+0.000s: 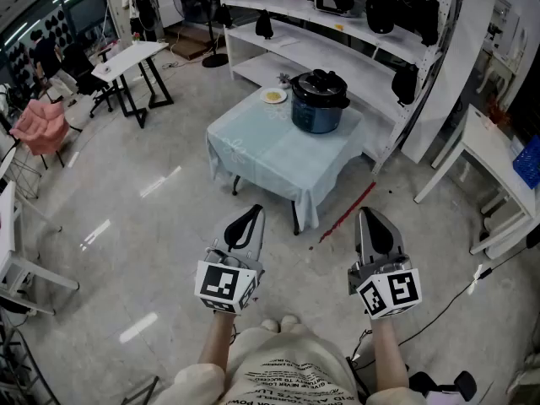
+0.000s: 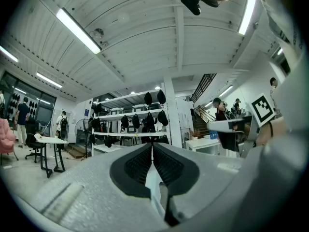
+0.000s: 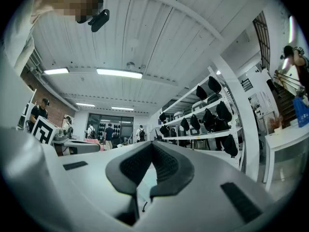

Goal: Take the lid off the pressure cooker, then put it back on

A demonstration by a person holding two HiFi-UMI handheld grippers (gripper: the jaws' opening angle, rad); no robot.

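Room Layout and Gripper Status

Ahead of you, a cloth-covered surface [image 1: 270, 154] stands on the grey floor [image 1: 160, 201] in front of white shelving [image 1: 363, 62]. The pressure cooker [image 1: 319, 110] sits at the far edge of the surface with its lid [image 1: 321, 83] on, and a small plate [image 1: 273, 96] lies just beside it. You hold the left gripper [image 1: 251, 213] and the right gripper [image 1: 369, 218] low, well apart from the surface. Both sets of jaws are pressed together with nothing between them.
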